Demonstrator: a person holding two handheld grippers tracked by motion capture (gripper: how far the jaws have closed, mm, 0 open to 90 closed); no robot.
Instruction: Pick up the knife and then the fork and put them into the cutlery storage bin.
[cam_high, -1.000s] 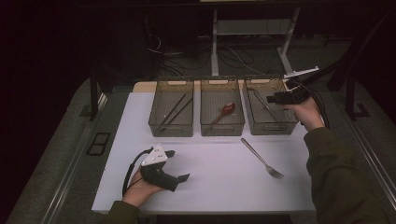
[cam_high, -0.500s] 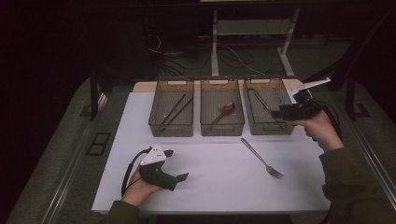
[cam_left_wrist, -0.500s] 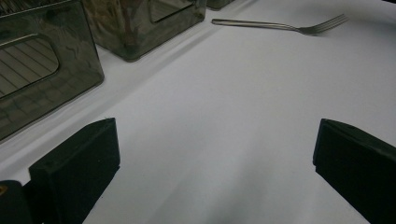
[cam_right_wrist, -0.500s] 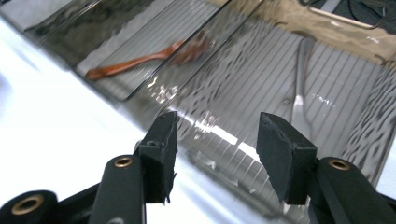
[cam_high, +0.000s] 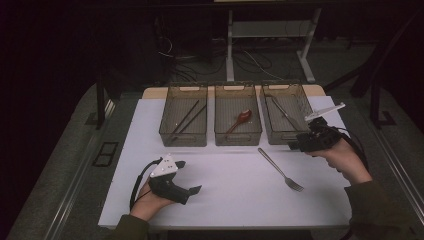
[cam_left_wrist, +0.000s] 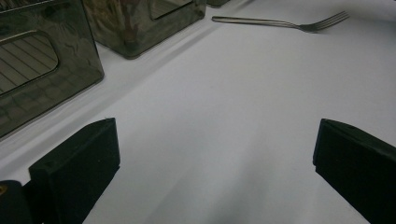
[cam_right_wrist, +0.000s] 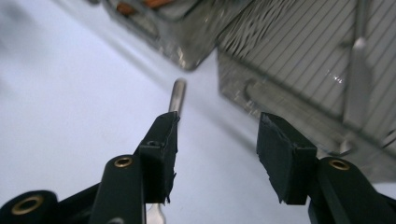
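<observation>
Item — fork (cam_high: 280, 170), lying loose on the white table (cam_high: 225, 200), lower right of centre in the high view; long axis diagonal, handle end up-left by the bins, tines down-right.

I am bringing the right gripper (cam_high: 295, 145) toward it — jaws apart, empty, having just been opening; it is by far the nearer.

Left gripper (cam_high: 192, 190), lower left: jaws wide, empty.

Right gripper view alone is showing the handle tip (cam_right_wrist: 178, 95) just beyond the left pad.
</observation>
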